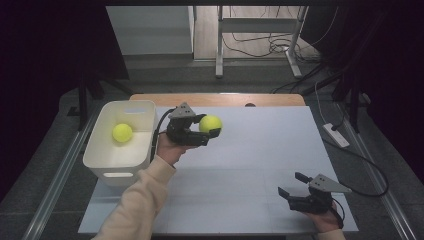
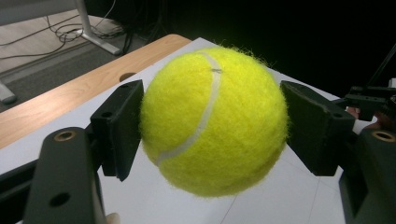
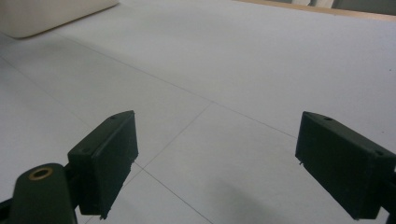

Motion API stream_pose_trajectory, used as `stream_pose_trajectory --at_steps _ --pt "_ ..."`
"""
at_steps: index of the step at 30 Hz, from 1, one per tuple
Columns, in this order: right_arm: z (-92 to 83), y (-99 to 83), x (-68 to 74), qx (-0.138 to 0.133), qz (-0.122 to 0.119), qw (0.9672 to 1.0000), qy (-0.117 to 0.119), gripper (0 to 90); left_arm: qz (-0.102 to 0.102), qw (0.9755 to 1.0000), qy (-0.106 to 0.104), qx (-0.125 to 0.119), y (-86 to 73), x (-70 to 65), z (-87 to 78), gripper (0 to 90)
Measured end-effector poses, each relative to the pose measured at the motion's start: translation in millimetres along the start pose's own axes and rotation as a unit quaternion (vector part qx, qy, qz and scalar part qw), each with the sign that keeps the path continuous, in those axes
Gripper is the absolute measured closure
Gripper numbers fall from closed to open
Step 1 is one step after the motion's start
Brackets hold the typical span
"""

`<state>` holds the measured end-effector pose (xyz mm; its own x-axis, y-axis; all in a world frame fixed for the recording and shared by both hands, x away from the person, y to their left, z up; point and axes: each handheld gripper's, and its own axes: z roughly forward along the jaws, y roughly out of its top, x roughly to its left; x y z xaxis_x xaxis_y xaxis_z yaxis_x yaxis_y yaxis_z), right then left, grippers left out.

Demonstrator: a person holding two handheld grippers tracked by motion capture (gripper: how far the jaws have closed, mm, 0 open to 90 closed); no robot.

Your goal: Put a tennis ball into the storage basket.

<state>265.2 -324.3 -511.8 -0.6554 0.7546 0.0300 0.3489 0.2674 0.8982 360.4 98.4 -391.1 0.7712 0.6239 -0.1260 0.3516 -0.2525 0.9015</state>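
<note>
Ball (image 2: 214,119): yellow tennis ball, lifted off the table, just right of the bin in the high view.
Left gripper (image 1: 206,131): jaws clamped on the ball, one pad on each side.
Bin (image 1: 131,106): white, at the table's left edge, beside the left gripper.
Second ball (image 1: 122,132): yellow, lying inside the bin.
Right gripper (image 1: 291,186): jaws spread wide with nothing between them, low over the table's near right corner, well apart from the ball.
Table (image 1: 260,150): white top, wooden strip along the far edge.
</note>
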Motion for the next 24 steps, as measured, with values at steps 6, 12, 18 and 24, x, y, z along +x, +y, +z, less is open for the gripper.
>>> stream_pose_trajectory --at_steps 6,12,18,24 --pt "-0.1 0.1 -0.1 0.0 0.0 1.0 0.0 12.9 -0.003 1.0 0.007 -0.005 -1.4 3.5 -5.8 26.7" --pt "0.3 0.0 0.1 -0.001 0.0 1.0 0.001 12.8 -0.006 0.9999 0.014 -0.008 -2.7 5.8 -9.8 26.7" --pt "0.4 0.1 0.2 -0.001 0.0 1.0 0.0 12.9 -0.007 0.9997 0.021 -0.012 -3.2 8.5 -16.5 26.7" --pt "0.5 0.2 0.3 -0.001 0.0 1.0 0.0 12.9 -0.008 0.9996 0.025 -0.014 -3.6 10.4 -21.1 26.6"
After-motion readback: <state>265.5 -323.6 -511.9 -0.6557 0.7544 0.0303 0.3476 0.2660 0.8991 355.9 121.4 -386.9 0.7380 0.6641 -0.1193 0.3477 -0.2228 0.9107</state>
